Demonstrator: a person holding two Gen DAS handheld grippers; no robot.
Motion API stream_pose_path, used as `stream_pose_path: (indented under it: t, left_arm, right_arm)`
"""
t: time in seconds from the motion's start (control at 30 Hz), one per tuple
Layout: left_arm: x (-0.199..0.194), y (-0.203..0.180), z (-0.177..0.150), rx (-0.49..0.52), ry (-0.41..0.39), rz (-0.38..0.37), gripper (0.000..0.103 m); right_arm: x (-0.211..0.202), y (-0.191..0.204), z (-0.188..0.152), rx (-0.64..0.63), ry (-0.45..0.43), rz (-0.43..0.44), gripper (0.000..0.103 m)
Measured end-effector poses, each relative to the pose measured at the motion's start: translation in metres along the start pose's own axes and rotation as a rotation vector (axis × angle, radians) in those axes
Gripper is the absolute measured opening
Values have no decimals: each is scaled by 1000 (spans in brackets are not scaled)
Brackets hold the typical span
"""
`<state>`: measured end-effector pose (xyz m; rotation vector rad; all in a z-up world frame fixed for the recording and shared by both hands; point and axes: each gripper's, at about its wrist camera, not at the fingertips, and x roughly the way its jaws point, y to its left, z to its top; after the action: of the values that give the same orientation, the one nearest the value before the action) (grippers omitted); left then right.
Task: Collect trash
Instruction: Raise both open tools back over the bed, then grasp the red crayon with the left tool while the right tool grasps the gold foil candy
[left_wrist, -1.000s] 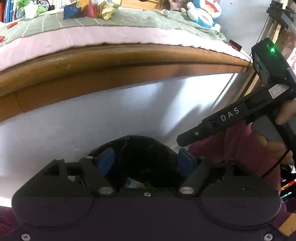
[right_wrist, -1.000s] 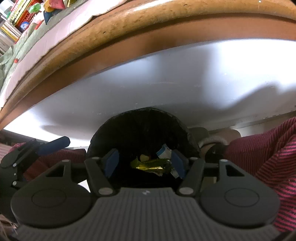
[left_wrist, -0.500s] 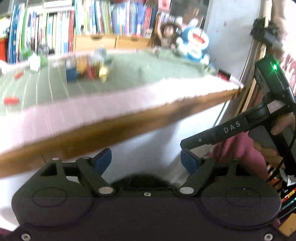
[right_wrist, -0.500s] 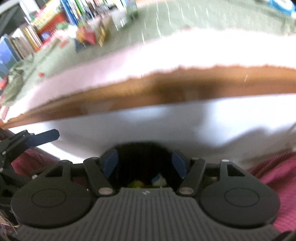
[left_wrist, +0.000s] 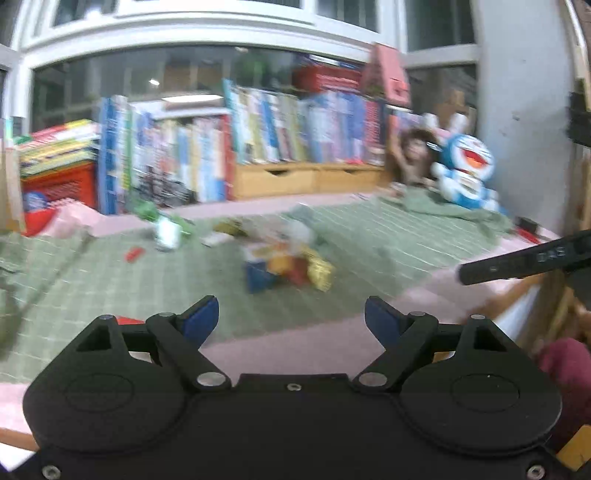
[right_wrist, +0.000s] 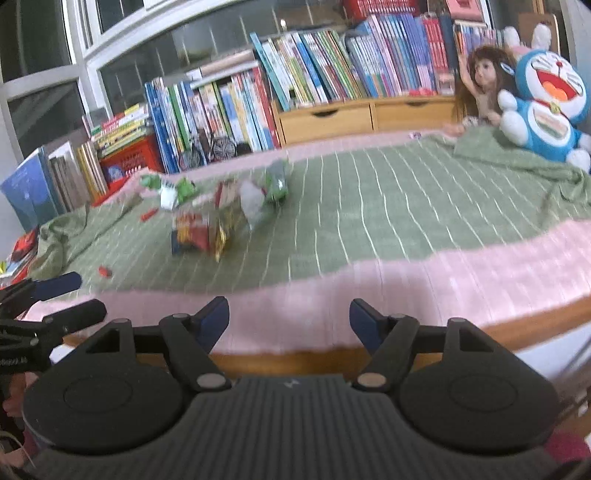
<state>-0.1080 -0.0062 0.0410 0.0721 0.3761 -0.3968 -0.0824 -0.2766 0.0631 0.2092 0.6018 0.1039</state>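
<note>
Right wrist: wrapper pile (right_wrist: 201, 230) blurred; axis unclear

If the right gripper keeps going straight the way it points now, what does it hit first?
Probably the pink blanket edge on the bed, then the green striped cover. The right gripper, jaws opening and empty, aims right of the wrapper pile; depth is unclear.

We hold our left gripper (left_wrist: 291, 314) and our right gripper (right_wrist: 289, 314) side by side, both pointing slightly downward, and the jaws of both are opening with nothing between them.
</note>
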Motion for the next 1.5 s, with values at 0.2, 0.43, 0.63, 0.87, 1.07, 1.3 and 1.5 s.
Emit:
stream_pose_path:
  t: [0.2, 0.43, 0.63, 0.87, 1.07, 1.3, 1.5]
  left_arm:
    - [22, 36, 1, -49, -25, 140, 85]
    - [48, 71, -6, -84, 1, 218, 84]
    - [61, 87, -13, -82, 13, 238, 81]
    - [73, 99, -21, -114, 33, 231, 68]
    - [81, 104, -24, -116, 51, 234, 64]
    - [86, 113, -28, -121, 70, 250, 63]
    - [92, 115, -29, -106, 82, 247, 63]
  right_arm:
    - [26, 16, 13, -36, -18, 34, 79]
    - [72, 43, 20, -48, 21, 78, 67]
    - [99, 55, 28, -29, 27, 96, 54]
    - [119, 65, 29, -41, 60, 107, 41]
    - [132, 67, 31, -45, 68, 94, 41]
    - [145, 67, 37, -39, 63, 90, 41]
    - [156, 69, 41, -45, 67, 90, 41]
